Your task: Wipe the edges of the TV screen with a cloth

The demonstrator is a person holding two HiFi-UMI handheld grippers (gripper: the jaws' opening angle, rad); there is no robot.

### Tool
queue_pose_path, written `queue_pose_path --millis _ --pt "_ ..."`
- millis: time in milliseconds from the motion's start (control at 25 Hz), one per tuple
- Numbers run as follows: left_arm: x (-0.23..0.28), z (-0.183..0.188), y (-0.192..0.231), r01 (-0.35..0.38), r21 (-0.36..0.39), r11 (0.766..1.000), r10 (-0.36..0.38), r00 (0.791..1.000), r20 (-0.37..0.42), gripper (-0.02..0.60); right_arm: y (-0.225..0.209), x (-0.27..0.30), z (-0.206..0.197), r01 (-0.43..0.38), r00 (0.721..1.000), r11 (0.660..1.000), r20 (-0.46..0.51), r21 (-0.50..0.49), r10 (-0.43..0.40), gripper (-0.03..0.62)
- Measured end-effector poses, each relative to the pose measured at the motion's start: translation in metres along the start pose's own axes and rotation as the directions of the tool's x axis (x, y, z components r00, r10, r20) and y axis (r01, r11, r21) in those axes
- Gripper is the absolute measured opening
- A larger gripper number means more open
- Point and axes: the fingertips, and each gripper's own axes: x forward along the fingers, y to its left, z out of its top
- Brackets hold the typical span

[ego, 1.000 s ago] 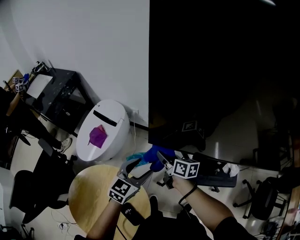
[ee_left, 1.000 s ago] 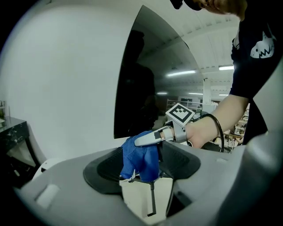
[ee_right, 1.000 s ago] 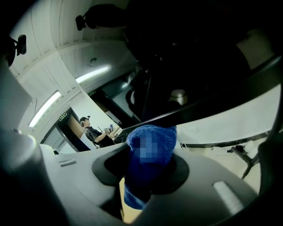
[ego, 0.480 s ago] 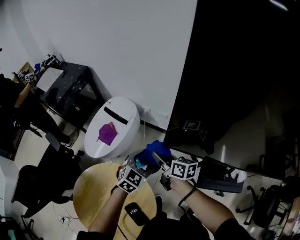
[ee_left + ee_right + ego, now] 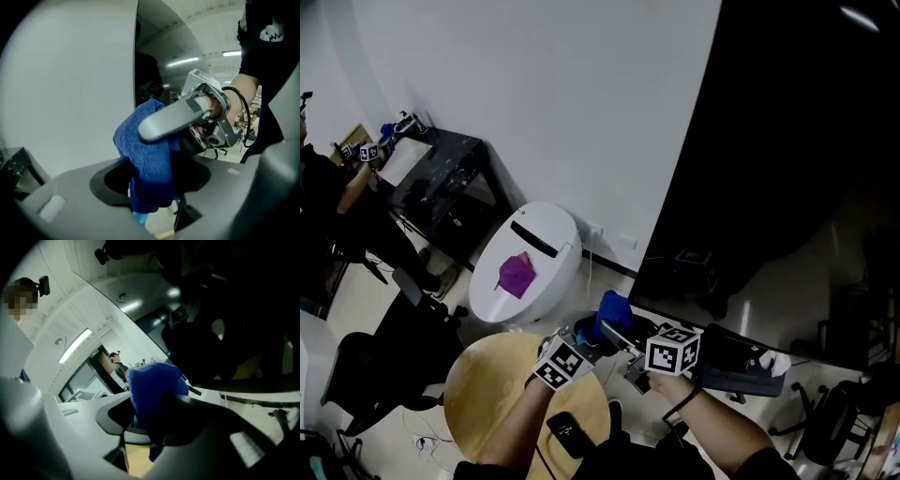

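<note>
Two tools met above the round table (image 5: 487,398); which one held the cloth? (Student.)

Tutor: Reading from the left, the left tool (image 5: 583,335) had come up to the blue cloth (image 5: 613,307) within the last second. Its jaws had just been closing and stood fairly wide about the hanging bulk, the pads apparently pressing it. The right tool (image 5: 610,327), clamped on the cloth a moment earlier, had just been parting its jaws. They stood slightly apart with the cloth still between them, one finger lying across its top.

Student: What did that mean for the wiping?

Tutor: Probably a hand-over, right to left. The cloth hung in the air between both tools, below and left of the TV screen (image 5: 806,141), not touching it. No edge was being wiped yet; the receiving tool would first have to carry the cloth to the screen's left edge.
</note>
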Motion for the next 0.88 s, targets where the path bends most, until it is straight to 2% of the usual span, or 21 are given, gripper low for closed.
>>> queue_pose_path --millis 120,240,440,600,720,880 --pt "0.001 0.002 -0.001 0.027 -0.057 0.998 -0.024 0.999 0.038 0.171 0.017 -0.004 0.001 -0.081 0.996 0.996 -0.037 -0.039 0.079 0.241" --pt "0.002 0.007 -0.001 0.022 -0.101 0.995 -0.013 0.995 0.095 0.134 0.02 -0.008 0.005 -0.095 0.995 0.994 -0.039 -0.05 0.093 0.256" --pt "0.004 0.007 -0.003 0.02 -0.195 0.981 0.013 0.986 0.164 0.109 0.015 -0.021 0.008 -0.058 0.998 0.997 -0.028 -0.057 0.056 0.256" --pt "-0.002 -0.005 0.017 -0.05 -0.26 0.964 0.089 0.986 0.141 0.105 0.01 -0.043 0.01 -0.004 1.0 0.997 0.013 -0.08 0.005 0.256" --pt "-0.004 -0.003 0.031 -0.07 -0.239 0.968 0.1 0.989 0.112 0.104 0.005 -0.07 0.011 0.031 0.999 0.996 0.043 -0.078 -0.027 0.256" --pt "0.007 0.016 0.038 -0.046 -0.145 0.988 0.061 0.993 0.105 0.106 0.004 -0.105 0.011 0.077 0.994 0.993 0.078 -0.084 -0.071 0.256"
